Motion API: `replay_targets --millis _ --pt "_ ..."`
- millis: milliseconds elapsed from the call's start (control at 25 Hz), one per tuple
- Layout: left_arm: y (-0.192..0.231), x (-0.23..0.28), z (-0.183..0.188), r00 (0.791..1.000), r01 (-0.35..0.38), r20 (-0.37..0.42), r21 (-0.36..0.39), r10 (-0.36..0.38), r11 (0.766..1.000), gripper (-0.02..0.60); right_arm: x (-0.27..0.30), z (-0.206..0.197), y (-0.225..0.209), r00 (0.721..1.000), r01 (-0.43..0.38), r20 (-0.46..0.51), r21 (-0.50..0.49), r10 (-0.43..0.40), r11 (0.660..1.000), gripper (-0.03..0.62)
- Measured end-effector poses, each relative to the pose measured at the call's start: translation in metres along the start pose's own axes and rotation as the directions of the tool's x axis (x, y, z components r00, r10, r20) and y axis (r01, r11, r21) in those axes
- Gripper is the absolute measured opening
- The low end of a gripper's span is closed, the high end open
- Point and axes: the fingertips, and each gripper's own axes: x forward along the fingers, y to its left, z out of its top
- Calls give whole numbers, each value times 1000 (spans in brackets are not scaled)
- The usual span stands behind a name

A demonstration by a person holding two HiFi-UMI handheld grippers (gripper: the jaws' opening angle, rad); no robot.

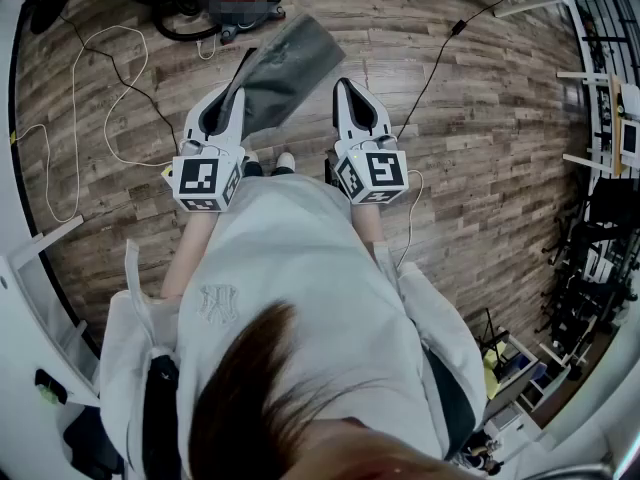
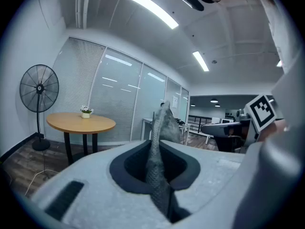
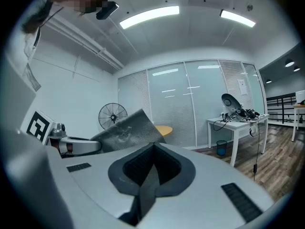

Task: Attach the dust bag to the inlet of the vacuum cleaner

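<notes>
The grey dust bag (image 1: pixel 285 63) hangs over the wooden floor ahead of me, and my left gripper (image 1: pixel 237 93) is shut on its near edge. In the left gripper view the bag's fabric (image 2: pixel 159 156) is pinched between the jaws and rises up past them. My right gripper (image 1: pixel 346 86) is level with the left one, just right of the bag and apart from it, jaws shut with nothing between them. The right gripper view shows the bag (image 3: pixel 125 129) to its left. A dark vacuum cleaner (image 1: pixel 190 8) with a hose stands on the floor farther ahead, partly blurred.
Thin white and black cables (image 1: pixel 90 88) lie over the floor left and right. A round wooden table (image 2: pixel 81 123) and a standing fan (image 2: pixel 39 88) are by the glass wall. A white desk (image 3: pixel 238 120) stands to the right, and metal racks (image 1: pixel 600 168) line the right side.
</notes>
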Motion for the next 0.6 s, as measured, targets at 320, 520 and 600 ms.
replay_targets --millis 320,520,600 --pt "-12 -11 -3 1000 -15 -3 5 15 1000 37 -18 -2 -2 1000 -9 5 -6 9 1000 2" --pt "-23 -15 -4 1000 -13 5 5 13 1000 37 -23 -1 0 999 -33 10 -22 34 999 2" --pt "-27 -17 -3 1000 -24 7 0 24 1000 37 -28 0 -1 999 -44 10 -29 45 999 2"
